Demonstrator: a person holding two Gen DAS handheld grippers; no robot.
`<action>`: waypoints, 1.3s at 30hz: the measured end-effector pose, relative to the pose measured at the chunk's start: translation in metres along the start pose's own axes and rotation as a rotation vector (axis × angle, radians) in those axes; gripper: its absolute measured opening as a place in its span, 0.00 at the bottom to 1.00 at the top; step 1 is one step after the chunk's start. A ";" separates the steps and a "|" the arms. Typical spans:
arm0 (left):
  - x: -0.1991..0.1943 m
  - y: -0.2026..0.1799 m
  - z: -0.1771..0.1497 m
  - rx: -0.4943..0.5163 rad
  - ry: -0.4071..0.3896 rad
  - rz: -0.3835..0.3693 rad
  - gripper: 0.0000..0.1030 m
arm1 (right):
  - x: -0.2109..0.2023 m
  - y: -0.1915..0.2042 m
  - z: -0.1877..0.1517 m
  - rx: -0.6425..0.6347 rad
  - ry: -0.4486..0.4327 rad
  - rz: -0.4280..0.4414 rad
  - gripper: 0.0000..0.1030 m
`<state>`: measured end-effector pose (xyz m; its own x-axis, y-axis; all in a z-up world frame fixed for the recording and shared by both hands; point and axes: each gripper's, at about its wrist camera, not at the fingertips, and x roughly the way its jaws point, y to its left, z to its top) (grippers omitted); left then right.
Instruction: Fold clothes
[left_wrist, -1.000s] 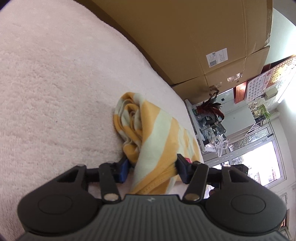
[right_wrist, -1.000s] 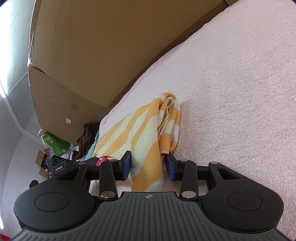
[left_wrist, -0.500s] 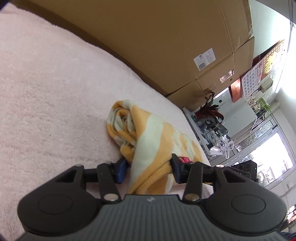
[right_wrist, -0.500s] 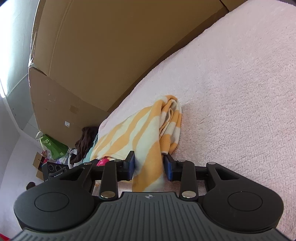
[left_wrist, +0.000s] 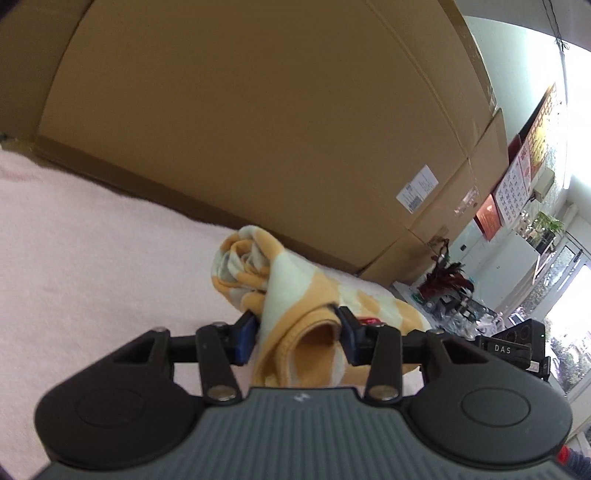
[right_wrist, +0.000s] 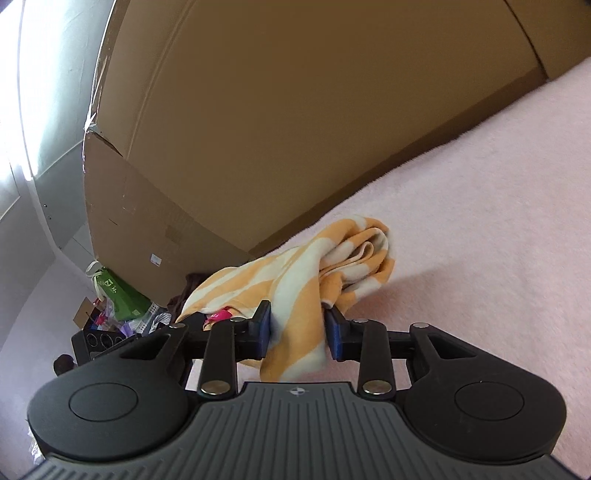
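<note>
Two grippers, both clamped on our orange-and-cream striped garment (left_wrist: 295, 295): left gripper (left_wrist: 297, 334), right gripper (right_wrist: 297, 328). It's bunched near the pink bed's (right_wrist: 498, 236) far edge, by the cardboard boxes (left_wrist: 258, 129).

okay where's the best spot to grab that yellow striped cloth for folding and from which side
Judging by its pose: take the striped cloth at its flat hemmed end, as the left hand-held gripper and right hand-held gripper do now, coming from the near side. The far end is bunched.
</note>
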<state>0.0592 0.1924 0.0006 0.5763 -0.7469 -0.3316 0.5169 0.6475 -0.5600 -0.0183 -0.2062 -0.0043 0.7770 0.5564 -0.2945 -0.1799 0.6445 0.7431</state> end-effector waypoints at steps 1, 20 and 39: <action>-0.002 0.005 0.008 0.009 -0.019 0.018 0.42 | 0.012 0.004 0.004 -0.014 -0.002 0.008 0.32; 0.002 0.169 0.063 -0.125 -0.099 0.264 0.51 | 0.205 0.020 -0.004 -0.123 0.053 0.055 0.33; -0.067 0.154 0.061 0.013 -0.318 0.238 0.76 | 0.171 0.004 0.001 -0.050 -0.034 -0.088 0.58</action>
<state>0.1392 0.3510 -0.0170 0.8474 -0.4925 -0.1985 0.3516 0.8005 -0.4854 0.1145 -0.1085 -0.0513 0.8110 0.4789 -0.3361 -0.1392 0.7160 0.6841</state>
